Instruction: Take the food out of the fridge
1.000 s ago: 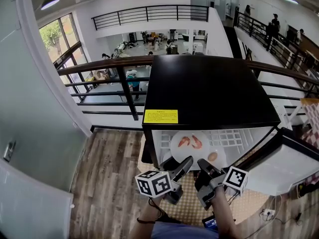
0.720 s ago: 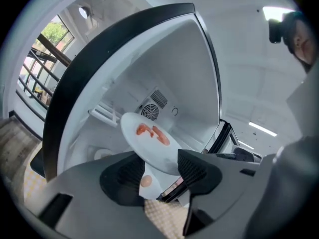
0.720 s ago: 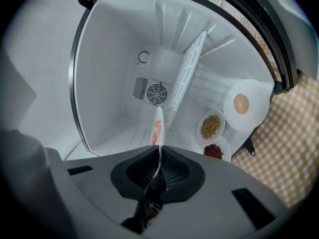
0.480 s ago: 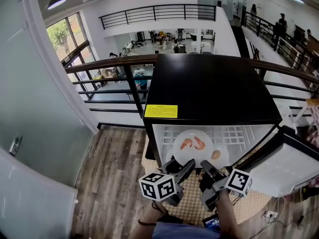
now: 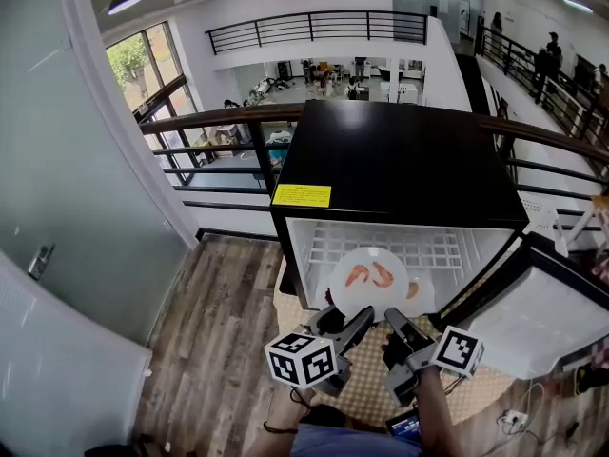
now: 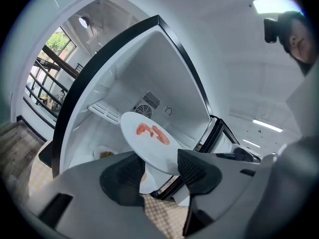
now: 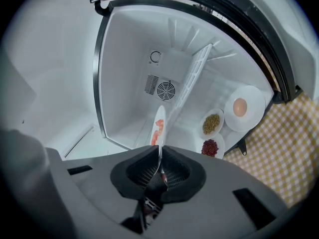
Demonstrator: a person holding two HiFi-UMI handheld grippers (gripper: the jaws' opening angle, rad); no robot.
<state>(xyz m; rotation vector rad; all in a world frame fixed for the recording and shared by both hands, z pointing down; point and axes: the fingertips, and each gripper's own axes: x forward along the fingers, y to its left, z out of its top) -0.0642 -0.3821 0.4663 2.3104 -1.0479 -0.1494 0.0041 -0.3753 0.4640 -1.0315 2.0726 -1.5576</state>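
Note:
A white plate [image 5: 371, 279] with two shrimp [image 5: 369, 274] is held level at the mouth of the open black fridge [image 5: 400, 160]. My right gripper [image 5: 395, 320] is shut on the plate's near rim. In the right gripper view the plate [image 7: 159, 126] shows edge-on, clamped between the pads of that gripper [image 7: 160, 166]. My left gripper [image 5: 357, 317] sits beside it. Its jaws have just been closing a little but still stand wide. In the left gripper view the plate [image 6: 149, 143] has its rim between the jaws of my left gripper [image 6: 157, 171], unpinched.
On the fridge floor stand a plate with an egg [image 7: 244, 107], a bowl of greenish-brown food [image 7: 212, 123] and a bowl of red beans [image 7: 210, 147]. The fridge door [image 5: 542, 322] hangs open at right. A checkered mat [image 5: 371, 393] lies below, and a railing [image 5: 219, 122] runs behind.
Both grippers and the plate have drawn back slightly from the fridge. The plate now covers more of the egg plate below it.

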